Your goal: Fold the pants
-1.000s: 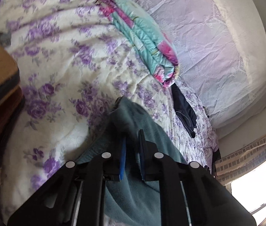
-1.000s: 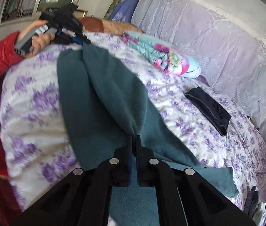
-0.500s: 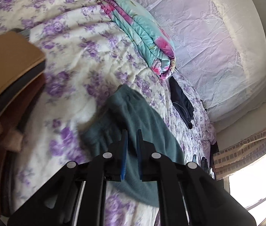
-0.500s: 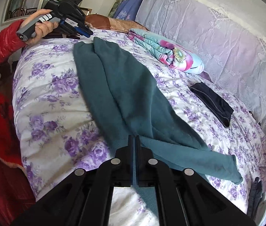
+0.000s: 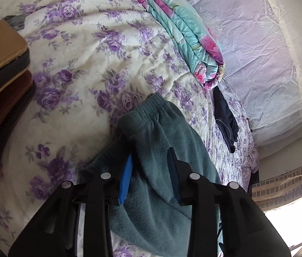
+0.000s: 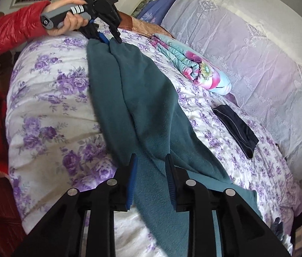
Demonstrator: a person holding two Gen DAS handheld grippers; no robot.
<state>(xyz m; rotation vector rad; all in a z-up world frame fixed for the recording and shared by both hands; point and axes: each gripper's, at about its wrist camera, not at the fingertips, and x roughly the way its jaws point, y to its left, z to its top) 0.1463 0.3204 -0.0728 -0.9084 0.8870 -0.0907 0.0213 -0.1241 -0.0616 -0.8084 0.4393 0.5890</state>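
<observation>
Teal fleece pants [image 6: 142, 98] lie lengthwise on the floral bedspread [image 6: 50, 111]. Both the left claw [image 5: 151, 160] and the right claw [image 6: 151, 165] have just been opening, the pants lying loose between their fingers.

The pants [image 6: 142, 107] are teal fleece with a ribbed elastic waistband [image 5: 148, 109]. They lie lengthwise on the flowered bedspread [image 6: 50, 98], legs laid side by side, one leg end splaying outward.

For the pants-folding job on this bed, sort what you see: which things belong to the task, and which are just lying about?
Belongs to the job:
teal pants
left gripper
right gripper

Just lying about:
folded floral quilt
dark garment
flowered bedspread
</observation>
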